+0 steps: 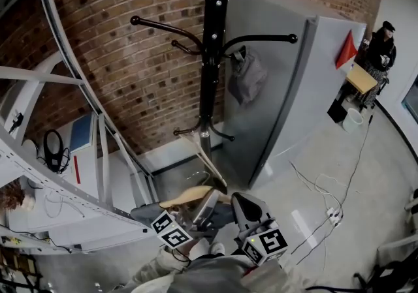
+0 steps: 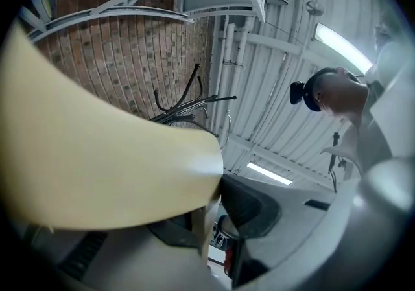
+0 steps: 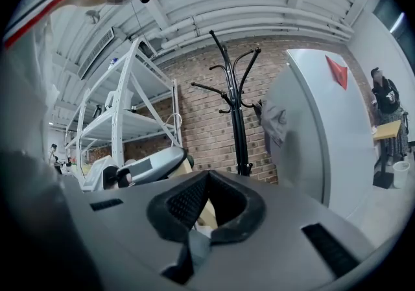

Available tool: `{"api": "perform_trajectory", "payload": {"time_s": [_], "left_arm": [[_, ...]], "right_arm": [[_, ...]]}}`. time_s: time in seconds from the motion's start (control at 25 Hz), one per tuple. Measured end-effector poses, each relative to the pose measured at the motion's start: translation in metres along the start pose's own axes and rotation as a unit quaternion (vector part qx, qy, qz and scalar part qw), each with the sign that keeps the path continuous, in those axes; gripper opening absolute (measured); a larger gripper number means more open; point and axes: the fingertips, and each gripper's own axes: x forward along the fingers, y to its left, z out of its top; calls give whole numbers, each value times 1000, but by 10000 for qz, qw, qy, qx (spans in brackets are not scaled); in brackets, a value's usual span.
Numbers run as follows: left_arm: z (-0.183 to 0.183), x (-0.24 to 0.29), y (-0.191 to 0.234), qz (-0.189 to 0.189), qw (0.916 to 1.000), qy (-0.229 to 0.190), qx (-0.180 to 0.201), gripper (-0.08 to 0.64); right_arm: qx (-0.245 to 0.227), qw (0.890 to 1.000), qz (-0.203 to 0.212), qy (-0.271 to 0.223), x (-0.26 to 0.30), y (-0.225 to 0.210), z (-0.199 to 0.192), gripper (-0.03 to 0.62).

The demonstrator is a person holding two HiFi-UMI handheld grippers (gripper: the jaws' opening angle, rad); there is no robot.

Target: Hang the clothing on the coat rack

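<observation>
The black coat rack (image 1: 210, 57) (image 2: 188, 111) (image 3: 237, 121) stands against the brick wall, and a grey garment (image 1: 247, 79) (image 3: 277, 121) hangs from its right hook. At the bottom of the head view my left gripper (image 1: 204, 207) (image 2: 211, 238) is shut on a pale wooden hanger (image 1: 189, 195) (image 2: 97, 153) (image 3: 207, 214), whose hook points up toward the rack's base. Grey-blue clothing (image 1: 147, 212) drapes under the hanger. My right gripper (image 1: 240, 205) (image 3: 206, 199) sits close beside it, jaws together, with a fold of that cloth (image 3: 196, 247) pinched between them.
A tall grey cabinet (image 1: 281, 89) stands right of the rack. White metal shelving (image 1: 39, 154) fills the left side. Cables and a power strip (image 1: 333, 210) lie on the concrete floor. Far right are a person (image 1: 382, 47) and a white bucket (image 1: 353, 119).
</observation>
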Motion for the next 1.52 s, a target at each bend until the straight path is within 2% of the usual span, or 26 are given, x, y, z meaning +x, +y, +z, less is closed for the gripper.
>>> {"api": "perform_trajectory", "payload": {"time_s": [0.28, 0.48, 0.68, 0.92, 1.52], "left_arm": [[3, 9, 15, 33, 10000, -19, -57, 103], [0, 23, 29, 144, 9999, -65, 5, 103], [-5, 40, 47, 401, 9990, -163, 114, 103], [-4, 65, 64, 824, 9952, -396, 344, 103], [-22, 124, 89, 1479, 9822, -900, 722, 103]], "right_arm": [[34, 10000, 49, 11, 16, -10, 1, 23], [58, 9997, 226, 39, 29, -27, 1, 23], [73, 9984, 557, 97, 47, -49, 2, 23], [77, 9930, 1168, 167, 71, -74, 12, 23], [85, 9784, 2041, 307, 90, -144, 23, 23]]}}
